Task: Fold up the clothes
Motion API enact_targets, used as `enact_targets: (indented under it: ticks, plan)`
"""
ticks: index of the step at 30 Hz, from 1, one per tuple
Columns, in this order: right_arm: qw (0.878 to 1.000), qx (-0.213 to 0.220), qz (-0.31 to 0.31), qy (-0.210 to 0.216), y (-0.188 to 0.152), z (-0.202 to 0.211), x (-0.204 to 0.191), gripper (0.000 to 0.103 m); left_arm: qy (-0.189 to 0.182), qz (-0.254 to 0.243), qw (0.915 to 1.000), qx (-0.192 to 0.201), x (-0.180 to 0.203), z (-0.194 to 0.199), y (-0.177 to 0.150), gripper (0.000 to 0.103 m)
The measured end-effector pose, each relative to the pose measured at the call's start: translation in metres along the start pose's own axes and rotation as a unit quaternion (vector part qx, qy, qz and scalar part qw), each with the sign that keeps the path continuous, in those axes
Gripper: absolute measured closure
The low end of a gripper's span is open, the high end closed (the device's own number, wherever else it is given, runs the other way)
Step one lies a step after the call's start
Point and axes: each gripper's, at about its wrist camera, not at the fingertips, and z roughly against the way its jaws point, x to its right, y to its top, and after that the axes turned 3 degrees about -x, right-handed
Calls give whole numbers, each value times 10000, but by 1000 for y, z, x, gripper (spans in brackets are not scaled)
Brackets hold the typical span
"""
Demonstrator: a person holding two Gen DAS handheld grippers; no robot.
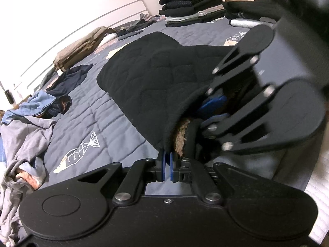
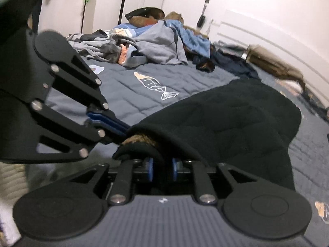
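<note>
Left tongs (image 1: 167, 154) clamp black quilted garment (image 1: 156, 72) edge | right tongs (image 2: 162, 162) straddle it (grip unclear)

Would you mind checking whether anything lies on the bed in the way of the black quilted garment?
Nothing visible does. Both tools grip the black quilted garment by its near edge, and the blue quilt around it is bare; the unfolded heap and folded stack lie well clear.

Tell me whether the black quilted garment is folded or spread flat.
Folded, at least partly. The black garment is doubled over: its near edge curls back, showing brown lining between the layers. Whether the fold is finished, cannot tell.
</note>
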Motion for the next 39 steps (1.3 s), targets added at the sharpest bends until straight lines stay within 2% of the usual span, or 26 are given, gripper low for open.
enact_targets:
  ticks: [3, 8, 11, 14, 20, 22, 25, 27, 32, 35, 37, 39]
  plan:
    - [9995, -240, -110, 144, 0, 20, 9, 64, 44, -17, 10000, -11, 0, -2, 0, 97]
    - [9986, -108, -479, 205, -5, 60, 32, 59, 115, -101, 9999, 15, 3, -2, 0, 96]
    - [9981, 78, -528, -300, -9, 71, 46, 53, 175, -105, 9998, 18, 5, -5, 1, 96]
    - [9963, -75, -533, -674, -17, 64, 56, 53, 255, -152, 9996, 26, 8, -7, 1, 96]
    - [9943, -295, -72, -1018, -30, 37, 50, 51, 382, -182, 9991, 23, 11, -12, 2, 96]
    - [9936, -367, -104, -1065, -32, 33, 52, 56, 295, -156, 9994, 82, 9, -10, 2, 97]
    - [9927, -535, -227, -1061, -34, 38, 57, 72, 68, -69, 9998, 177, 3, -1, 4, 98]
    - [9912, -683, -310, -1090, -34, 43, 60, 101, -46, -65, 9997, 241, -1, 6, 5, 98]
    - [9903, -737, -700, -946, -36, 54, 75, 102, -97, -235, 9995, 187, -1, 7, 3, 98]
    - [9892, -538, -1147, -733, -38, 62, 90, 96, -45, -327, 9994, 100, 1, 4, 1, 97]
    - [9843, -374, -1630, -558, -43, 68, 105, 85, -74, -346, 9993, 96, -1, 6, -1, 97]
    - [9753, -200, -2160, -427, -49, 74, 122, 59, -115, -399, 9991, 128, -3, 11, -1, 96]
